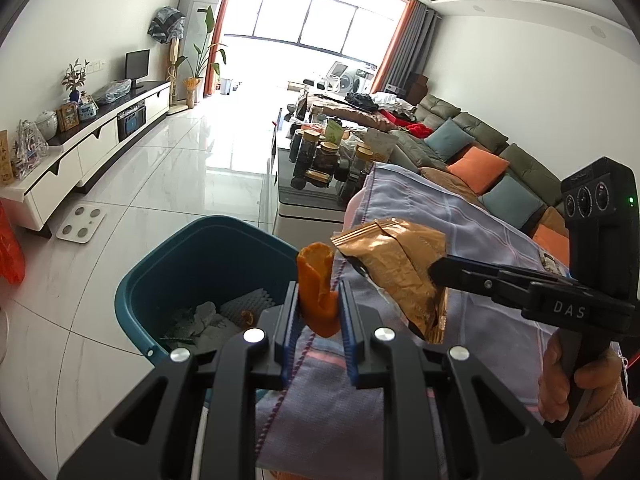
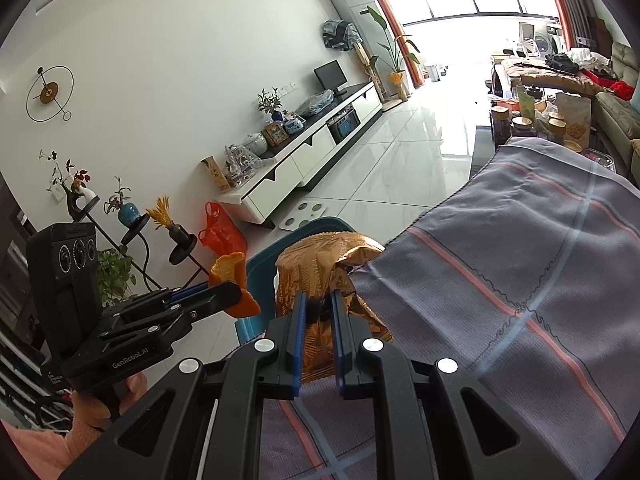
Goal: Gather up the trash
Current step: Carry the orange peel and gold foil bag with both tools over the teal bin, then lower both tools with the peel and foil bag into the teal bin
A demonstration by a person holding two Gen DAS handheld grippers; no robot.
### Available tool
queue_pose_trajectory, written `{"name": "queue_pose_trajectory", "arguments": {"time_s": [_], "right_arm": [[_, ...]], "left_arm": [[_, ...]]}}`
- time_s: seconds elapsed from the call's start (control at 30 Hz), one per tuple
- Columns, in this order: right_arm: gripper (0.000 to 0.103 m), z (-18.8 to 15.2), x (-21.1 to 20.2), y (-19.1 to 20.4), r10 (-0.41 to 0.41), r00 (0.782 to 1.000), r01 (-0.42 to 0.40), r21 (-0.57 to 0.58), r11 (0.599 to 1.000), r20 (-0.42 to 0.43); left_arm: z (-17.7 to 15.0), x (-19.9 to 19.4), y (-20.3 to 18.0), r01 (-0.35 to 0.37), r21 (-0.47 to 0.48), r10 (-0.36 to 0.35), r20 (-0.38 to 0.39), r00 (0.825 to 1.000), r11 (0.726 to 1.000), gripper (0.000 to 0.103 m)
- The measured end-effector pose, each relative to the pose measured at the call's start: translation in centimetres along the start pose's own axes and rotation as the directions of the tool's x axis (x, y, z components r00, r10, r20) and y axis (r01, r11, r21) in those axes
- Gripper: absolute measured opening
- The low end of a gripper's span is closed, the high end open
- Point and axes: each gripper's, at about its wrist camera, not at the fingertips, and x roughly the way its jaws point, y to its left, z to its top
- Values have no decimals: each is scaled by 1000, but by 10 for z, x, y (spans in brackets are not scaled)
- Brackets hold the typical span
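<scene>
My left gripper [image 1: 319, 300] is shut on a curled piece of orange peel [image 1: 318, 284], held above the near edge of a teal trash bin [image 1: 172, 264]. The bin holds grey and white scraps. My right gripper [image 2: 319, 312] is shut on a crumpled gold snack wrapper [image 2: 320, 272], over the edge of a table covered with a grey striped cloth [image 2: 520, 264]. In the left wrist view the right gripper [image 1: 434, 270] comes in from the right with the wrapper [image 1: 400, 264]. In the right wrist view the left gripper [image 2: 240, 292] and the peel [image 2: 232, 276] show at the left, beside the bin [image 2: 256, 280].
A low coffee table with jars [image 1: 320, 156] stands beyond the cloth. A sofa with cushions [image 1: 480, 160] runs along the right, and a white TV cabinet [image 1: 92, 148] along the left wall. A bathroom scale [image 1: 80, 222] lies on the glossy tile floor. An orange plastic bag [image 2: 220, 228] sits near plant stands.
</scene>
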Motion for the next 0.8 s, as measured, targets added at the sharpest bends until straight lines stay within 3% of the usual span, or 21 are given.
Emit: {"name": "queue_pose_trajectory", "arguments": {"time_s": [0.8], "right_arm": [[12,8,21,11,2,1000,-2,-18,1000,-18]], "left_arm": [[6,9,17,-38,-17,38,6,999,999,20]]}}
